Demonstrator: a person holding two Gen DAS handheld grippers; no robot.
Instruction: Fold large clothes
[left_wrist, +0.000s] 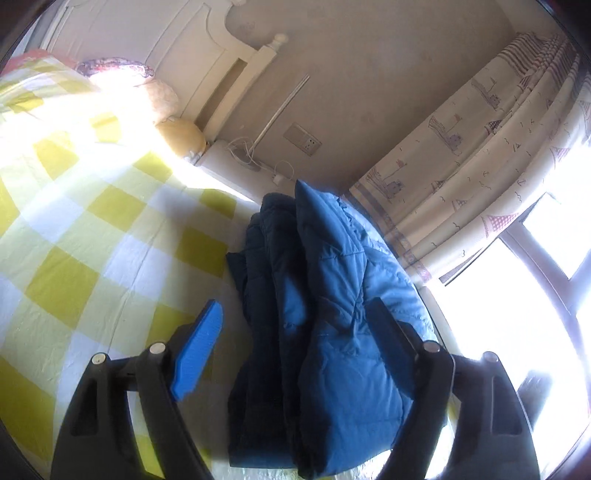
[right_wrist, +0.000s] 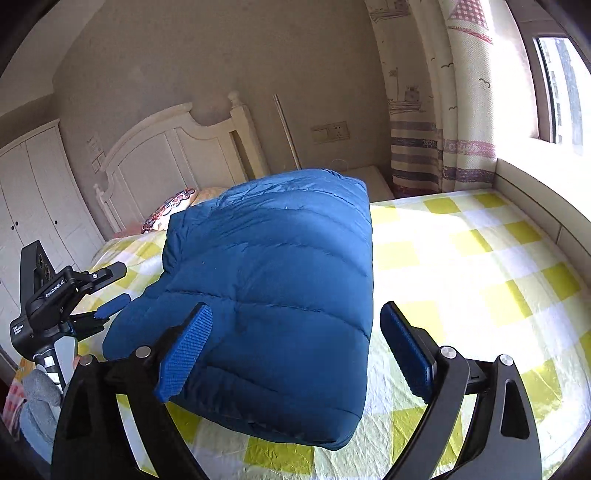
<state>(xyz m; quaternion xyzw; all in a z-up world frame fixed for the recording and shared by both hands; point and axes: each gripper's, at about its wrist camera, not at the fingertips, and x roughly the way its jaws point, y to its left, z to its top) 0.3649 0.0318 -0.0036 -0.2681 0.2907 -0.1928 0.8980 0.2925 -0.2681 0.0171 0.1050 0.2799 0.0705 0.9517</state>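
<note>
A blue padded jacket (right_wrist: 277, 277) lies folded into a thick bundle on the yellow-and-white checked bed sheet (right_wrist: 480, 277). In the right wrist view my right gripper (right_wrist: 295, 350) stands open at the bundle's near end; its left pad overlaps the jacket's edge and its right pad hangs over bare sheet. In the left wrist view the jacket (left_wrist: 332, 295) runs lengthwise between the jaws of my left gripper (left_wrist: 295, 339), which is open, with a clear gap at the left pad. The left gripper (right_wrist: 116, 290) also shows at the bundle's left side.
A white headboard (right_wrist: 166, 158) and patterned pillows (right_wrist: 170, 210) stand at the bed's far end. A printed curtain (right_wrist: 424, 110) and bright window (right_wrist: 561, 92) line the right side. A white wardrobe (right_wrist: 33, 192) is on the left. A gloved hand (right_wrist: 40, 398) holds the left gripper.
</note>
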